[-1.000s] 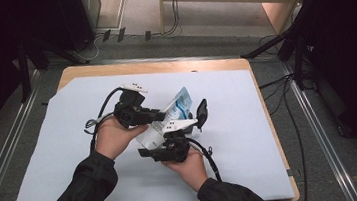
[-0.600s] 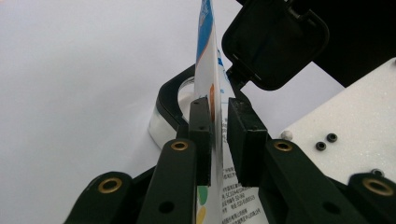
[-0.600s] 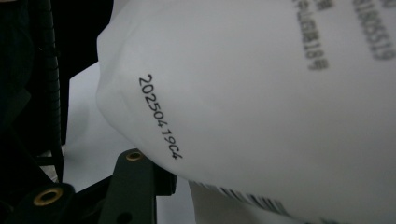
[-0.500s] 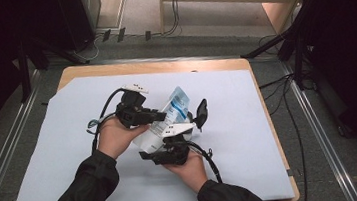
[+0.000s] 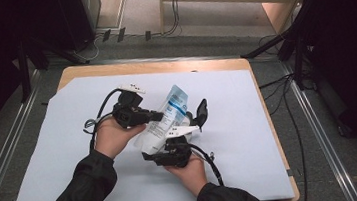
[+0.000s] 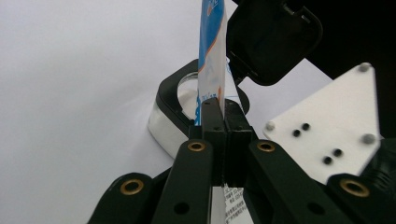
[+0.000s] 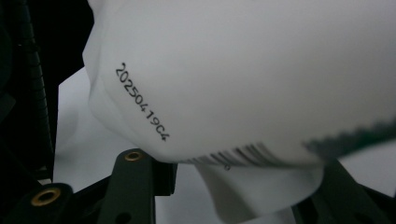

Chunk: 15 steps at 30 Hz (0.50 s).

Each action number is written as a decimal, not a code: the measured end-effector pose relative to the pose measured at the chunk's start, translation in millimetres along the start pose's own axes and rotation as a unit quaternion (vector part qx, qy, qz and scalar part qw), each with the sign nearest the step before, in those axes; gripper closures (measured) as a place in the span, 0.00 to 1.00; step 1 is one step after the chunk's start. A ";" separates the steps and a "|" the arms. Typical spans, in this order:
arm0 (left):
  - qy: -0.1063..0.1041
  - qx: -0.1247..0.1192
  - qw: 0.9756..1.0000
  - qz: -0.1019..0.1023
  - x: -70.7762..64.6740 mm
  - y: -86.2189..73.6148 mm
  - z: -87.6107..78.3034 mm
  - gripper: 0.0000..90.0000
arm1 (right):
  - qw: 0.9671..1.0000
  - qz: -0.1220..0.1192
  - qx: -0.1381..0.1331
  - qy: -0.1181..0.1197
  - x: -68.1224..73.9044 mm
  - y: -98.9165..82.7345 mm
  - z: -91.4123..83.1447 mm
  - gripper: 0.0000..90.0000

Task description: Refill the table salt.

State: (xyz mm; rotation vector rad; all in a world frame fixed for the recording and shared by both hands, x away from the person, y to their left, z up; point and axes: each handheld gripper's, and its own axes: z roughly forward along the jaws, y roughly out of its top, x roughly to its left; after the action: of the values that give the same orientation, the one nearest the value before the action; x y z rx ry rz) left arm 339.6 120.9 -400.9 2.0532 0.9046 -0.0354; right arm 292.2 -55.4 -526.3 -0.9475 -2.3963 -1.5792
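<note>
A white pouch with blue print is held over the table between both grippers. My left gripper comes in from the left, and its jaws have just closed further, pinching the pouch's thin edge. In the left gripper view, my left gripper is shut flat on that film. My right gripper holds the pouch's lower end from below. In the right gripper view, the white pouch body with a printed date code bulges between the jaws of my right gripper.
A small clear container with a black rim and an open black flip lid stands just right of the pouch. A white sheet covers the wooden table. Cables trail from both grippers.
Both hands stay almost where they were. The pouch's upper end has tipped slightly farther up the table.
</note>
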 end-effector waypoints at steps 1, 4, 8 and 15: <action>0.000 -0.001 1.000 0.001 0.0 -0.3 -0.5 1.00 | 1.000 0.003 -0.001 -0.001 -0.8 -0.9 -0.5 0.66; -0.001 -0.001 1.000 0.000 0.1 -1.4 -1.2 1.00 | 1.000 0.008 -0.005 -0.006 -2.3 -4.2 -2.1 0.67; -0.007 -0.001 1.000 0.000 1.4 -2.6 -2.0 1.00 | 1.000 0.003 -0.010 -0.014 -1.0 -6.5 -3.5 0.67; -0.017 -0.007 1.000 0.000 1.4 -3.3 -5.1 1.00 | 1.000 0.007 -0.011 -0.026 -1.8 -8.1 -5.6 0.69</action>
State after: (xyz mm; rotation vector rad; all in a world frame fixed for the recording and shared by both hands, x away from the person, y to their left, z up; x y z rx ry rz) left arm 337.1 126.6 -400.5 2.0339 0.8824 -0.0650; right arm 287.8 -63.1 -530.9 -1.0204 -2.4047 -1.5989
